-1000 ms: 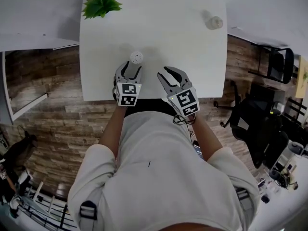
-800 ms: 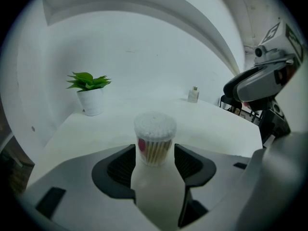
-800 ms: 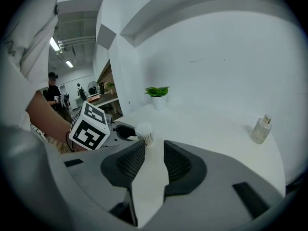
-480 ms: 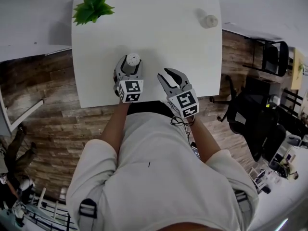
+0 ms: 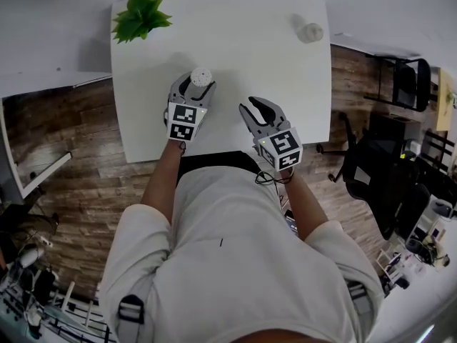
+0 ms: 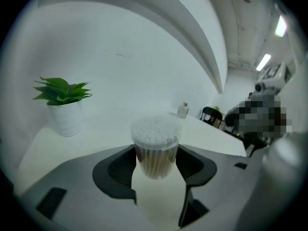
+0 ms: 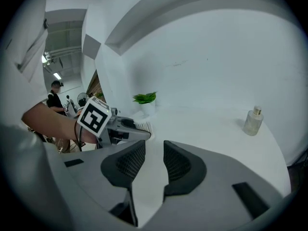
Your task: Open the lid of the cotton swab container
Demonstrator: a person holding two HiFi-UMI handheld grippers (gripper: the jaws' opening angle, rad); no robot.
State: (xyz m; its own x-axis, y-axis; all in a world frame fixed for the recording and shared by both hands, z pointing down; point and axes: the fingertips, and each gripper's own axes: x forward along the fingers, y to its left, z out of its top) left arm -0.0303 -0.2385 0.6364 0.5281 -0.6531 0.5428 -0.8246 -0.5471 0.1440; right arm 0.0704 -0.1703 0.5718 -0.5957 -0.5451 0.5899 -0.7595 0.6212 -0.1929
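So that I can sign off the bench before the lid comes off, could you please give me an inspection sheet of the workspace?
Surface: white table, nothing spilled.
Job's things: cotton swab container upright near the front edge, lid on.
Clutter: potted plant at the far left corner; small bottle at the far right.
Grippers: left hand-held gripper has just been opening, with the container between its jaws and no clear squeeze; right hand-held gripper has its jaws slightly apart, empty, above the table.
Cables: thin dark cable looped at the right wrist.
Surroundings: wooden floor, office chair, a person in the background.
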